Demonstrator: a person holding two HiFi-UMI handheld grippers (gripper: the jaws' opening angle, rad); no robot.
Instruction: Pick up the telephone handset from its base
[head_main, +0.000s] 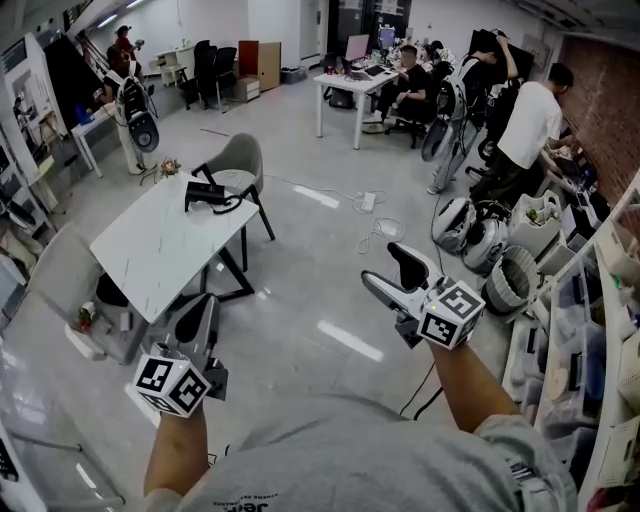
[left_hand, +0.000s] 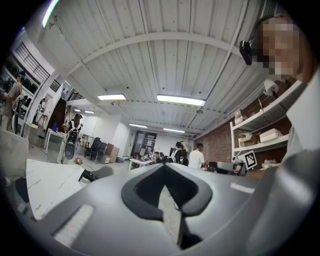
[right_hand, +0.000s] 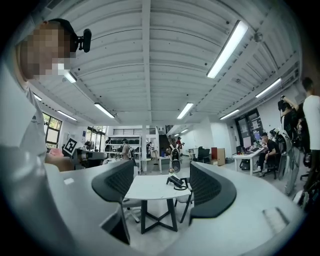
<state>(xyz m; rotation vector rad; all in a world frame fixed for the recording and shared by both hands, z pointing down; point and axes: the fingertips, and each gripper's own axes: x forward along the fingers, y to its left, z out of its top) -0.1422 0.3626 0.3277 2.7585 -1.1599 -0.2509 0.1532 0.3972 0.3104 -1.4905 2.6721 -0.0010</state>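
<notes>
The black telephone with its handset on the base sits near the far end of a white table, well ahead and to the left of both grippers. My left gripper hovers low by the table's near corner, jaws together with nothing between them. My right gripper is held out over the floor to the right, jaws apart and empty. In the right gripper view the telephone shows far off between the spread pads, on the table. In the left gripper view the telephone lies left of the closed pads.
A grey chair stands behind the table and another at its left. Cables trail over the floor. People work at desks at the back. Shelves and round white devices line the right side.
</notes>
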